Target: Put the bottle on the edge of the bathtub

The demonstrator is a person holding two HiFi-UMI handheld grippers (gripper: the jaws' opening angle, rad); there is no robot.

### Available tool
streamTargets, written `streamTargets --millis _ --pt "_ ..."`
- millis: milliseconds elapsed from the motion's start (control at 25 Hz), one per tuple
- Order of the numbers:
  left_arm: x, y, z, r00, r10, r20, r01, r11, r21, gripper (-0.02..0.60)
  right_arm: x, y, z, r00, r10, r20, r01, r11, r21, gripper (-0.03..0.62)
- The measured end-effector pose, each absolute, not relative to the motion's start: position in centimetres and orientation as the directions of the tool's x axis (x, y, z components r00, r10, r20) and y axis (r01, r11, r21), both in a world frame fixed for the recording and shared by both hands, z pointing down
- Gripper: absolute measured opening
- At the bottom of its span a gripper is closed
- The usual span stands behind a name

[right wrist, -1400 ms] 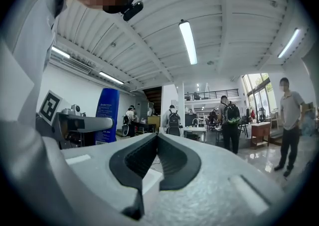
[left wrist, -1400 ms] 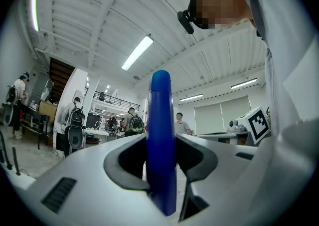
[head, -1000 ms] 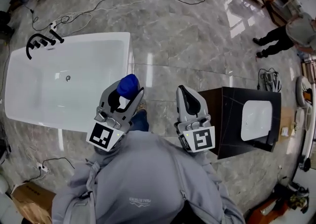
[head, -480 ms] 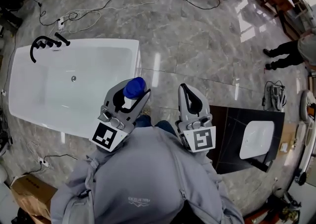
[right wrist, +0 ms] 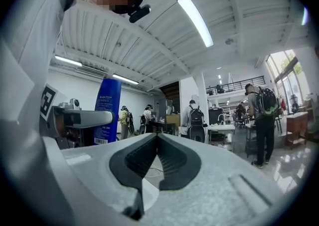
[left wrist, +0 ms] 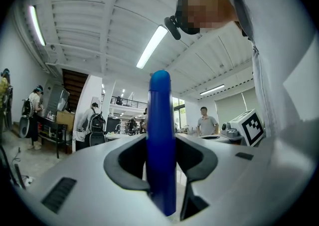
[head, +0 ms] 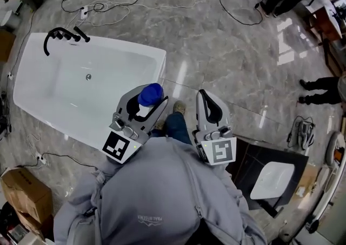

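Bottle (head: 150, 93), blue, stands upright between the jaws of the left gripper (head: 147, 101), and the pads clamp its body from both sides. In the head view the bottle shows against the near right end of the white bathtub (head: 59, 95), held by the gripper and not resting on the rim. The right gripper (head: 202, 95) is just beside the left, with its jaws closed together on nothing. A black faucet (head: 60, 37) sits at the tub's far left end.

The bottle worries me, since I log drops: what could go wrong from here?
The tall bottle is clamped low in the fingers of the left gripper, so it could tilt when set down. The bathtub rim looks narrow; it might topple off. A cable beside the tub could catch a foot.
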State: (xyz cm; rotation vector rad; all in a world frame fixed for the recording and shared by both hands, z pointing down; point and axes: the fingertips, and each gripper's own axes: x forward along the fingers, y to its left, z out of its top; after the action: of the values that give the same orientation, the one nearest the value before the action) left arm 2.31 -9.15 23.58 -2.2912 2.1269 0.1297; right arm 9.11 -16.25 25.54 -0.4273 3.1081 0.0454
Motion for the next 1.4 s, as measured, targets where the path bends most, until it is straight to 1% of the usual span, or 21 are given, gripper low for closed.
streamTargets --millis 320,640,1040,1200,1320,1400 --pt "-2.1 -15.0 22.9 -0.059 -0.994 -0.087 -0.997 0.055 0.051 0.152 3.8 -22.9 24.9 -0.989 -0.150 -0.003 -0.150 0.988 0.040 0.003" --pt "-4.2 -18.8 23.5 -0.139 -0.986 -0.092 -0.989 0.134 0.054 0.152 1.0 -26.8 25.9 -0.998 -0.058 0.010 -0.058 0.998 0.028 0.003" --pt "-8.3 -22.3 26.1 -0.158 -0.985 -0.073 -0.987 0.154 0.047 0.152 -2.8 -29.3 28.8 -0.999 -0.030 0.043 -0.030 0.999 0.016 0.003" --pt "-10.4 -22.6 28.3 -0.140 -0.990 -0.026 -0.989 0.138 0.047 0.152 -4.8 -29.2 30.6 -0.998 -0.028 0.052 -0.028 1.000 0.001 0.003" --pt "-12.4 -22.6 28.6 -0.152 -0.987 -0.049 -0.988 0.150 0.045 0.152 -7.0 -29.3 31.7 -0.999 -0.008 0.049 -0.007 1.000 0.012 0.003" --pt "-13.1 -22.9 29.3 -0.158 -0.985 -0.063 -0.987 0.156 0.041 0.152 -7.9 -29.5 32.7 -0.998 0.002 0.068 0.003 1.000 0.005 0.003"
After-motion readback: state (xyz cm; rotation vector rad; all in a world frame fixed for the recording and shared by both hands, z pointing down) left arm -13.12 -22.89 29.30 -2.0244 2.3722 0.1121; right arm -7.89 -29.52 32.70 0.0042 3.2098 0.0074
